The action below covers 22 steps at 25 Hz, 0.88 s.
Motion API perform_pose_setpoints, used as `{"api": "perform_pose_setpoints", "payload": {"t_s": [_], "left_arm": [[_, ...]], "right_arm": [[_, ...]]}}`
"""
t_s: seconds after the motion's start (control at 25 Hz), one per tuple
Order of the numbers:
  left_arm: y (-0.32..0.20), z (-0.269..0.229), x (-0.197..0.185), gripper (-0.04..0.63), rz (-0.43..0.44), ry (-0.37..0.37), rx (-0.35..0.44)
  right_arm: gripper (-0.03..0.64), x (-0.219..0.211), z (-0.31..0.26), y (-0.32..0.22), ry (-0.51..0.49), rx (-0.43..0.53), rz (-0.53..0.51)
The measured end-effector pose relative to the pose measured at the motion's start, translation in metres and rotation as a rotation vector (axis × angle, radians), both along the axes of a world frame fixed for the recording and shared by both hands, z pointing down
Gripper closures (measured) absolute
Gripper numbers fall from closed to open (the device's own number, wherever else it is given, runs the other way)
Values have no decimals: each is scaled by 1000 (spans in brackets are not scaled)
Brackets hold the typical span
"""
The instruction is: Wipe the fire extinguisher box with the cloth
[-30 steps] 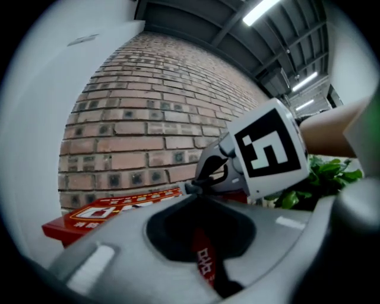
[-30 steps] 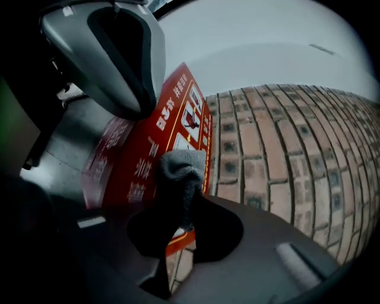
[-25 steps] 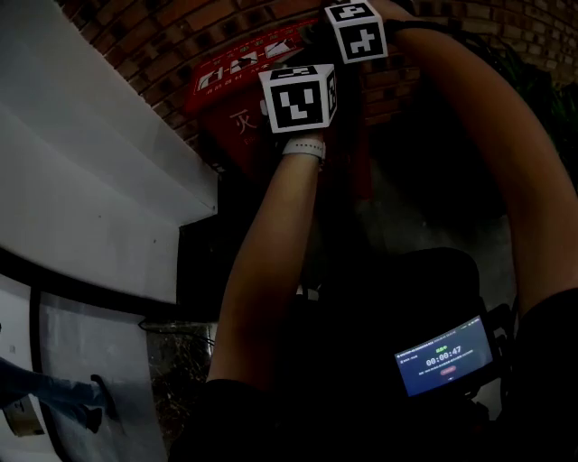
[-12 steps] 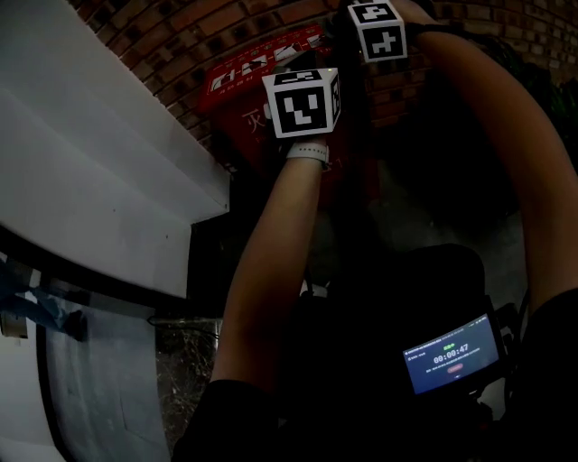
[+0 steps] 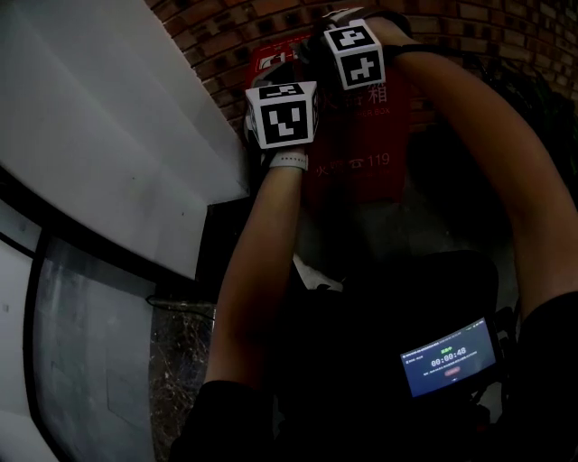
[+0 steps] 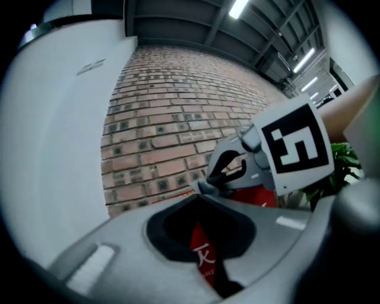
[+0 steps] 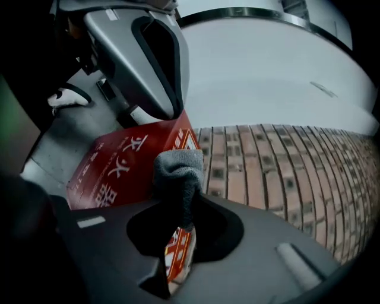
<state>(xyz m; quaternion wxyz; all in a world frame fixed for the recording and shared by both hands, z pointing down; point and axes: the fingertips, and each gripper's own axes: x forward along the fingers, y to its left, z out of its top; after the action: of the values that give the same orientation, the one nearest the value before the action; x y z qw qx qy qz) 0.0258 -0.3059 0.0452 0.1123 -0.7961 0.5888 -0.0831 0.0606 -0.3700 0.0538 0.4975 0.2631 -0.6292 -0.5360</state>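
A brick wall (image 6: 160,136) meets a white panel (image 5: 108,135) under strip-lit ceiling beams (image 6: 240,7). The red fire extinguisher box (image 5: 361,135), white-lettered, stands against the bricks. The right gripper (image 7: 178,205) pinches a grey cloth (image 7: 177,175) beside the box's top. The left gripper (image 6: 205,261) has its jaws nearly together and empty.

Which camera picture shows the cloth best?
The right gripper view: the grey cloth sits pinched in the right hand-held gripper, before the red fire extinguisher box. The head view is too dark to show it; the left gripper view shows no cloth clearly.
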Motion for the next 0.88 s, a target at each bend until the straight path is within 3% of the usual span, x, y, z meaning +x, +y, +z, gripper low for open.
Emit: {"api": "perform_pose_setpoints", "payload": {"t_s": [0.16,0.44,0.64,0.88], "left_arm": [[6,1,-42,592,-23,61,-7],[-4,12,-95,592,-83,38,-4],[-6,13,-103,592,-76,64,-7],[-9,17,-84,592,-32,83,-30]], "right_arm": [[572,-61,1,7,-2,9,-70],[572,-131,2,2,-9,13,-124],[572,-142,13,-1,35,14,-121],[574,-119,20,-13,19,-36,-68]]}}
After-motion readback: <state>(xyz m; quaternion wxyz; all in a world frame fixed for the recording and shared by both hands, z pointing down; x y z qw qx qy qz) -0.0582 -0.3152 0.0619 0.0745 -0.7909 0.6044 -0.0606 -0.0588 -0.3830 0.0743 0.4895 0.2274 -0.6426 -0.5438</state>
